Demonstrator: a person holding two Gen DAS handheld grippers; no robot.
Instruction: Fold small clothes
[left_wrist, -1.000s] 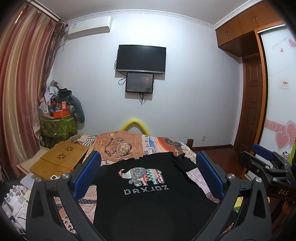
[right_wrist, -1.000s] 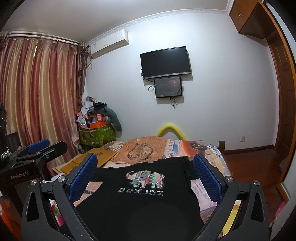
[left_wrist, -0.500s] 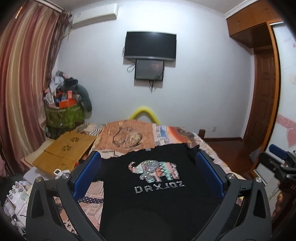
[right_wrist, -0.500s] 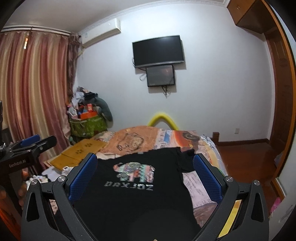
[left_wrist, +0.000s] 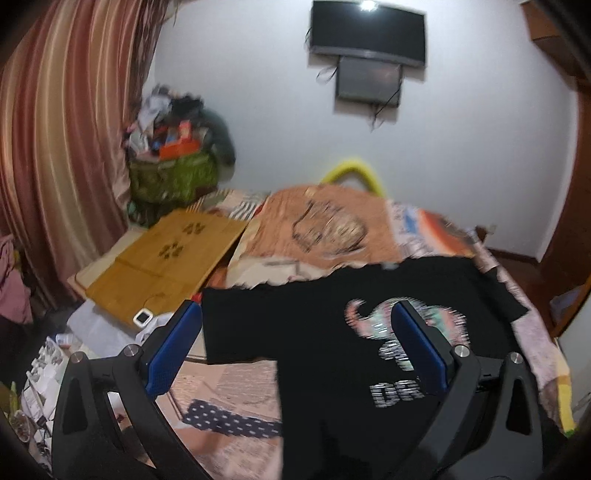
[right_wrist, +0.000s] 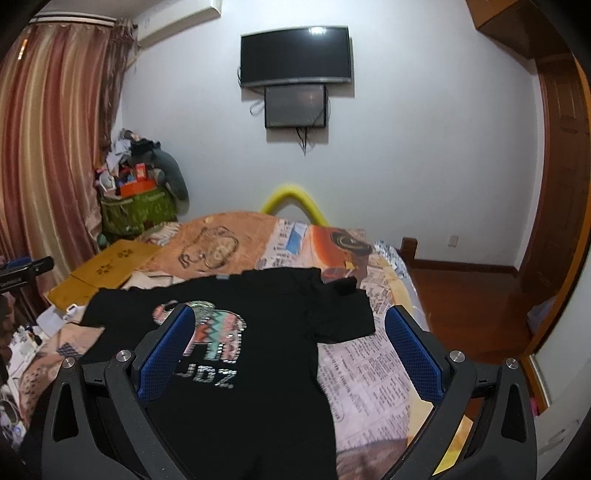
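The black shirt (right_wrist: 258, 354) is lying flat on the bed (right_wrist: 376, 373), running away from both grippers. The left gripper (left_wrist: 295, 347) is hanging open over its left sleeve, the right gripper (right_wrist: 288, 350) open over its right sleeve.

Both wrist views look forward from close above the bed (left_wrist: 325, 236), sharing the shirt (right_wrist: 258, 295) and TV (right_wrist: 295, 55).
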